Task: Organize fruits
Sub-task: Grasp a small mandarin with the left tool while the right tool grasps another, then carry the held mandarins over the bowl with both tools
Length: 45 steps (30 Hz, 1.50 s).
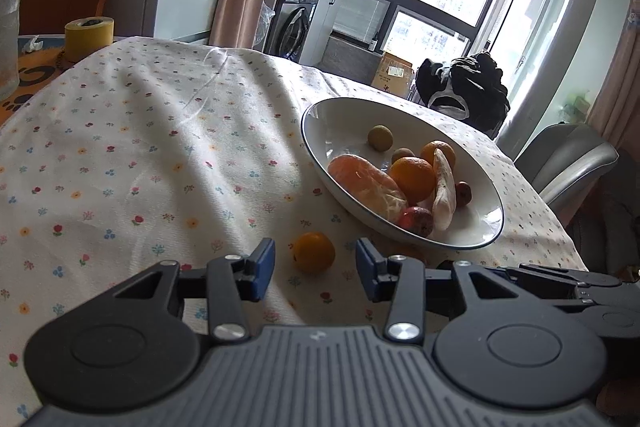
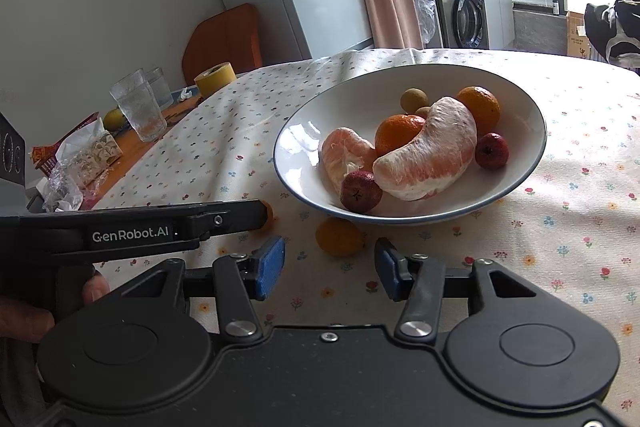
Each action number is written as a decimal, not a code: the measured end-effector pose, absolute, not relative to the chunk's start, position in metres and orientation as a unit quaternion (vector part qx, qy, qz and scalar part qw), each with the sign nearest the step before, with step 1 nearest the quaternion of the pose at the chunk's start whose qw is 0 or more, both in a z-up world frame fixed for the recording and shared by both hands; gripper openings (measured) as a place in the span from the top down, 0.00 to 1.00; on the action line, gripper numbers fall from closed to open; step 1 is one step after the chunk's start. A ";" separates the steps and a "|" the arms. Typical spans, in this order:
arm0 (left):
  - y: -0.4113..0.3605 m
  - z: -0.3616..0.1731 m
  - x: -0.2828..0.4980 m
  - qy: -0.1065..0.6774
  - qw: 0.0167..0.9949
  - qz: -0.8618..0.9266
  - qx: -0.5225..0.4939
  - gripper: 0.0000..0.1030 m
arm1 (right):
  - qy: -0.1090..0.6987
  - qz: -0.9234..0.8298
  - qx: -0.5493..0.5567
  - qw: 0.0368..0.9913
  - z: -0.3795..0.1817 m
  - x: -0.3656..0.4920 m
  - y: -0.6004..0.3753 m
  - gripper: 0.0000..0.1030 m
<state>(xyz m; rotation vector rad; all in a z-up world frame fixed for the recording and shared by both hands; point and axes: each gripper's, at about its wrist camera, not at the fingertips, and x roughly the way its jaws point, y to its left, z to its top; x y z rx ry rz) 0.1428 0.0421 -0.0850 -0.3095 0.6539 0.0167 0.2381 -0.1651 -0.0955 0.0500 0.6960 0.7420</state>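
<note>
Covering the table is a flowered tablecloth [image 1: 120, 155], and on it stands a white bowl [image 2: 532, 131] with a dark rim. Inside the bowl lie two peeled pomelo segments [image 2: 428, 155], two small oranges [image 2: 396, 135], some red hawthorn-like fruits [image 2: 360, 191] and a small greenish-brown fruit [image 2: 414, 99].

One loose orange [image 2: 339, 237] lies on the cloth just beside the near rim of the bowl, right in front of the right gripper [image 2: 330, 269]. A second loose orange [image 1: 314, 251] lies in front of the left gripper [image 1: 316, 269]; in the right view the body of the left tool mostly hides it.

Both grippers have their blue pads spread wide and carry nothing. Each orange is ahead of the pads, not yet between them.

I judge that two fruits remain to be put into the bowl. The risks: a round orange can roll away on the wrinkled cloth if one pad touches it first. The two tools are close together, so they can bump. An orange dropped onto the full side can knock the small fruits out.
</note>
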 end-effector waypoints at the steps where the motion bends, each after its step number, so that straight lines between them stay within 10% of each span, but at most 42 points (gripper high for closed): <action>1: 0.042 -0.086 0.145 0.321 0.935 0.011 -0.150 0.58 | 0.334 0.355 0.022 0.873 -0.096 0.238 -0.164 0.52; 7: 0.042 -0.091 0.151 0.325 0.934 0.009 -0.151 0.58 | 0.335 0.349 0.009 0.875 -0.097 0.239 -0.152 0.54; 12: 0.044 -0.094 0.153 0.325 0.933 0.019 -0.155 0.78 | 0.328 0.353 0.009 0.876 -0.099 0.240 -0.151 0.54; 19: 0.044 -0.091 0.143 0.317 0.932 0.035 -0.173 0.78 | 0.322 0.338 -0.014 0.884 -0.098 0.243 -0.147 0.72; 45: 0.020 -0.029 0.087 0.243 0.958 0.031 -0.152 0.78 | 0.265 0.350 0.024 0.898 -0.049 0.204 -0.197 0.74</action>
